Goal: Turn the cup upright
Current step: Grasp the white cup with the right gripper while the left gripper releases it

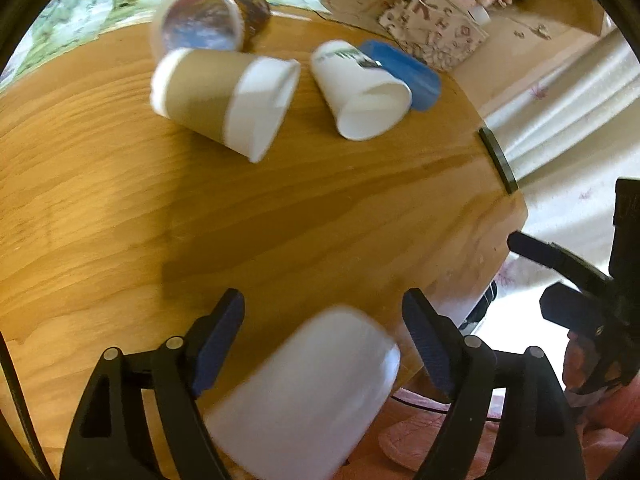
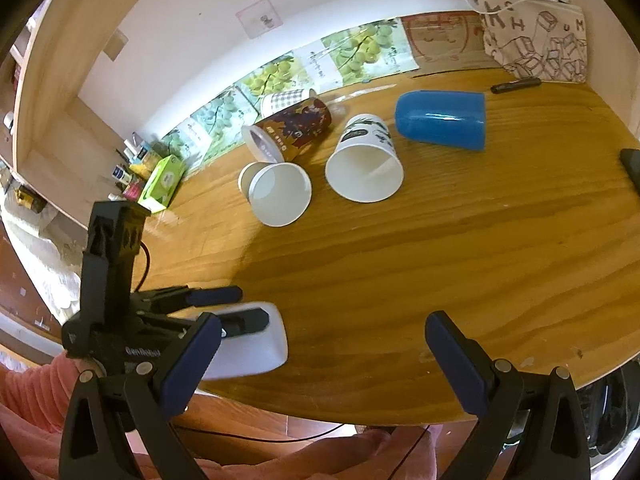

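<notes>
A plain white cup (image 1: 308,392) lies between the fingers of my left gripper (image 1: 326,320), which is open; the pads stand clear of its sides. The same cup (image 2: 256,344) shows in the right wrist view at the table's near edge, with the left gripper (image 2: 236,308) around it. My right gripper (image 2: 324,348) is open and empty over the near table edge. Further back lie a brown-sleeved cup (image 1: 224,100), a white printed cup (image 1: 360,92), a blue cup (image 2: 440,118) and a dark patterned cup (image 2: 292,128), all on their sides.
The wooden table (image 2: 440,264) has a curved near edge. A patterned bag (image 2: 536,40) stands at the back right, a black pen (image 2: 516,85) lies near it, and a green box (image 2: 162,180) sits at the back left. Grape posters line the wall.
</notes>
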